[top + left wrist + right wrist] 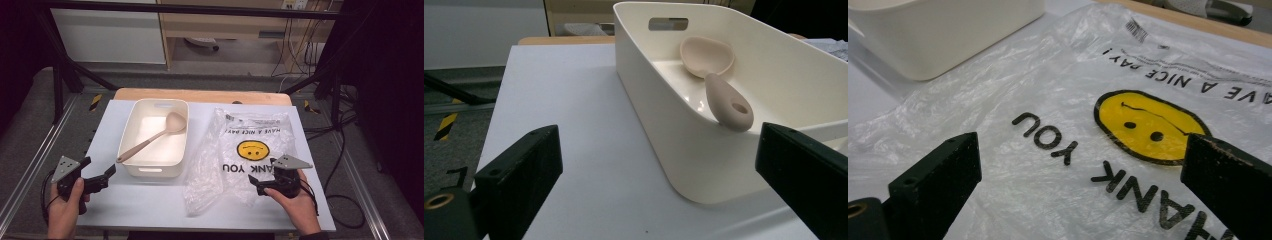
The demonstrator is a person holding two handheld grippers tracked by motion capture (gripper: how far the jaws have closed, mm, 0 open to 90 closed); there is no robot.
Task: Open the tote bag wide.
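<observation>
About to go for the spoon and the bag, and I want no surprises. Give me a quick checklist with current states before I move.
1. Left gripper open, nothing between its jaws: ok.
2. Right gripper open over the plastic bag, not gripping it: ok.
3. Spoon reachable: ok; its bowl lies in the white bin, its handle end rests on the near rim.
4. Bag lying flat on the table, beside the bin: ok.
5. Bag opening located: cannot tell; the film is crumpled along its left edge.
6. Path from left gripper to spoon handle free: ok.
</observation>
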